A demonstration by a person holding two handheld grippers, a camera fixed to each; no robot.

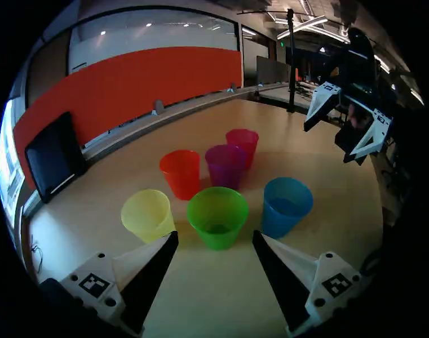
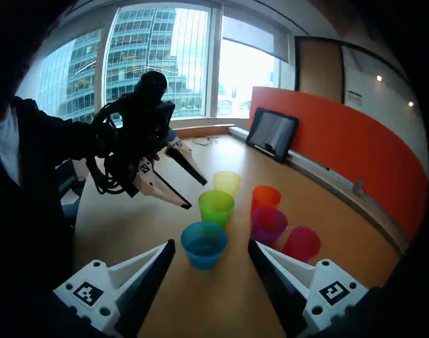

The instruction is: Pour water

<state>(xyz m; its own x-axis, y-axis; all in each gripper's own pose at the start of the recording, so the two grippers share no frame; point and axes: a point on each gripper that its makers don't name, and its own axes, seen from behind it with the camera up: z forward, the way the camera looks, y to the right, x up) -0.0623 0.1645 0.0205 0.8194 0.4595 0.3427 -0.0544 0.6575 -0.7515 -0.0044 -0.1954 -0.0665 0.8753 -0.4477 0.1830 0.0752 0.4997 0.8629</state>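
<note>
Left gripper [image 1: 215,233]: jaws apart, empty, tilted down toward green cup [image 1: 217,222]. Right gripper [image 2: 211,242]: jaws apart, empty, tilted down toward blue cup [image 2: 203,254]. Both cups well inside table [image 1: 214,298] edges.

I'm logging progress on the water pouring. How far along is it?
Barely begun. Done: nothing visible; all six cups stand upright on the table, and whether any holds water I cannot tell. In hand: nothing; the left tongs, open, face the green cup, the right tongs, open, face the blue cup. Left: grasp a cup and pour.
</note>
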